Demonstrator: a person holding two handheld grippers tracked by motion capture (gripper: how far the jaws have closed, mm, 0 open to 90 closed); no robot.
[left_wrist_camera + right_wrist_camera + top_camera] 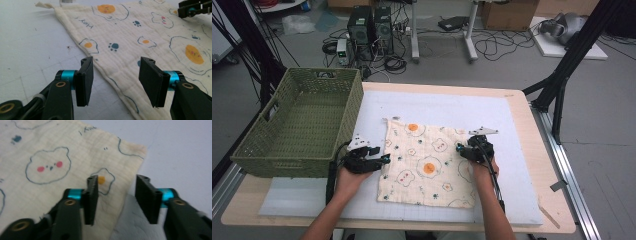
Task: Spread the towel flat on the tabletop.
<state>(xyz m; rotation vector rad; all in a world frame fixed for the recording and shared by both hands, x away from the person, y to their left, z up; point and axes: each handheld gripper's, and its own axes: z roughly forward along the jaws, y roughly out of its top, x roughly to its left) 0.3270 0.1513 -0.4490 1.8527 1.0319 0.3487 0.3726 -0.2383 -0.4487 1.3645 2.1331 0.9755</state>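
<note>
1. Cloth: a cream square printed with fried eggs, paw prints and bear faces. It lies spread flat on the white mat that covers the surface, near the person's edge.
2. Left gripper: positioned at the cloth's left edge. In the left gripper view, the jaws stand spread, with the cloth's edge running between them on the mat. The pads do not press on the fabric.
3. Right gripper: positioned over the cloth's right side, near its right edge. In the right gripper view, the jaws stand apart above the edge. One is over the fabric, the other over the bare mat. Nothing is pinched.
4. Basket: a green woven basket standing on the left end of the surface, just beside the left gripper.
</note>
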